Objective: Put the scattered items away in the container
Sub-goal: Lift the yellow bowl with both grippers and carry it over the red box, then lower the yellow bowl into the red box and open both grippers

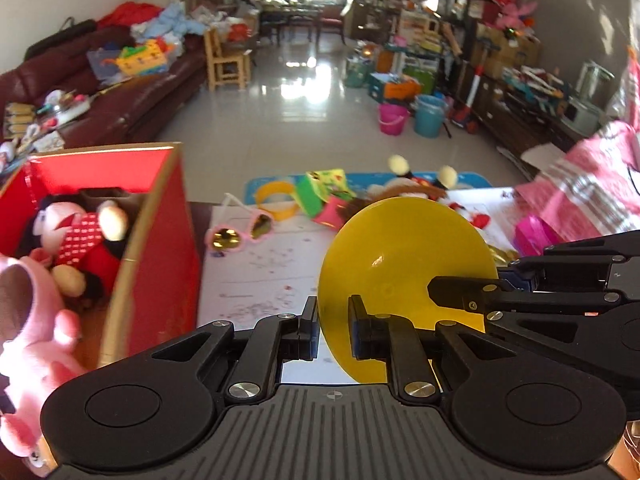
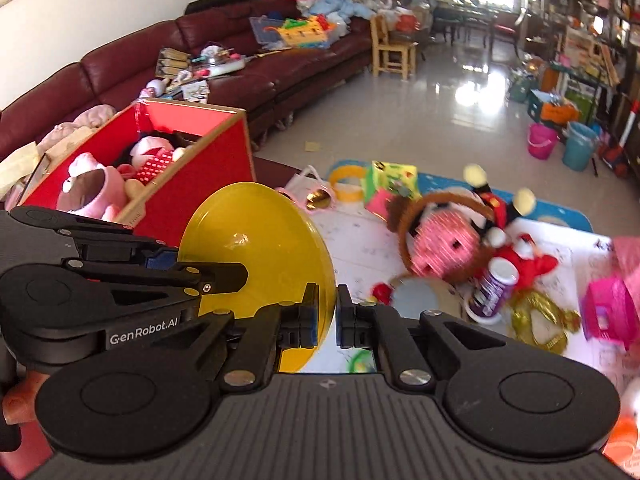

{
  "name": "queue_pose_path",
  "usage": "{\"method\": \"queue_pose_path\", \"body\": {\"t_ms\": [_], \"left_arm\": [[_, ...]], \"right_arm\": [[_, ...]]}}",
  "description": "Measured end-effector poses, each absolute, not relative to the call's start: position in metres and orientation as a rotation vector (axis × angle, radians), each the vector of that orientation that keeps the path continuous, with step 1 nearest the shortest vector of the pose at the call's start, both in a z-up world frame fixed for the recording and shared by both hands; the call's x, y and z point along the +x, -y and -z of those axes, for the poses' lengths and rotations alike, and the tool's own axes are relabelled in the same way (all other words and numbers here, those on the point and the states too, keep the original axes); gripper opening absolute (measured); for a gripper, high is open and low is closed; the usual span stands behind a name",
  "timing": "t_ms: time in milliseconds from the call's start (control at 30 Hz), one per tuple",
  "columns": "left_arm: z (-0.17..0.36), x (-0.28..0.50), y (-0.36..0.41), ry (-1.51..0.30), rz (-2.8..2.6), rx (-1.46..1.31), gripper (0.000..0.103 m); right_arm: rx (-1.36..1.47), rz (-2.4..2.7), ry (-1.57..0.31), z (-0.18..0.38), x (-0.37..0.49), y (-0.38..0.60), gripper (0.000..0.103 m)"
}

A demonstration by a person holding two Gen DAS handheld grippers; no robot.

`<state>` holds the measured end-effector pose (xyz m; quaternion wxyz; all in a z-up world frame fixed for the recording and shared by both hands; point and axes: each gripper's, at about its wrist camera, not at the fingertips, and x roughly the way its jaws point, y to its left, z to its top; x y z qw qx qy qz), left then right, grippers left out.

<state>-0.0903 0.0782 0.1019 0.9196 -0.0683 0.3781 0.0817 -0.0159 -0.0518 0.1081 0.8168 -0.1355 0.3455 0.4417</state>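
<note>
- The yellow bowl is smooth, glossy plastic, round and shallow, with a thin rim and a bright spot of light on its surface. It is held up on its edge, above the white sheet that has small printed marks.
- The left gripper has hard black fingers with blue pads. They are only a little apart, and the thin rim of the bowl stands between them; the fingers press on it from both sides.
- The right gripper also has its fingers narrowly open around the rim of the same bowl, at another place on the edge. The left finger touches the rim; on the other side a thin gap shows, so I cannot tell if the grip is firm.
- The red box is cardboard with a plain brown edge on top. It stands to the left of the left gripper's fingers, with soft plush toys inside.
- Ahead of the fingers, on the sheet, lie pink sunglasses with mirror lenses, a yellow ring and a green and pink cube.
- Ahead and right of the right gripper's fingers lie a pink checked plush, a purple bottle and gold tinsel.
</note>
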Motion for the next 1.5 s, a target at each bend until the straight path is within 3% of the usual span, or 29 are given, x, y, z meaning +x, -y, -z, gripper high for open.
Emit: {"method": "queue_pose_path", "body": {"t_ms": [333,533,1000,1033,1100,1133,1200,1233,1467,1500], "left_arm": [[-0.145,-0.134,-0.211,-0.689,-0.429,-0.199,0.016],[-0.135,-0.137,-0.263,-0.728,-0.476,-0.241,0.021],[-0.120,-0.114,-0.290,-0.770,-0.472,-0.241,0.019],[-0.118,-0.111,-0.292,-0.777,-0.470,-0.237,0.021],[-0.110,-0.103,-0.298,-0.810,-0.481,-0.225,0.037],[-0.104,-0.099,-0.302,-0.831,-0.504,-0.220,0.040],[-0.096,-0.099,-0.307,-0.847,-0.534,-0.231,0.061],[-0.094,-0.100,-0.309,-0.843,-0.536,-0.241,0.063],[-0.092,-0.092,-0.301,-0.836,-0.516,-0.236,0.061],[-0.092,-0.089,-0.300,-0.836,-0.511,-0.235,0.056]], "right_arm": [[-0.347,-1.171,-0.643,-0.141,-0.054,-0.088,0.009],[-0.405,-1.202,-0.666,-0.131,-0.064,-0.139,0.011],[-0.389,-1.182,-0.748,-0.115,-0.053,-0.170,0.012],[-0.387,-1.183,-0.753,-0.114,-0.052,-0.172,0.014],[-0.374,-1.173,-0.768,-0.111,-0.048,-0.175,0.020],[-0.375,-1.148,-0.774,-0.109,-0.045,-0.177,0.035],[-0.364,-1.107,-0.767,-0.105,-0.037,-0.173,0.059],[-0.346,-1.115,-0.767,-0.105,-0.033,-0.168,0.064],[-0.334,-1.118,-0.755,-0.106,-0.025,-0.159,0.064],[-0.337,-1.115,-0.747,-0.106,-0.025,-0.158,0.063]]}}
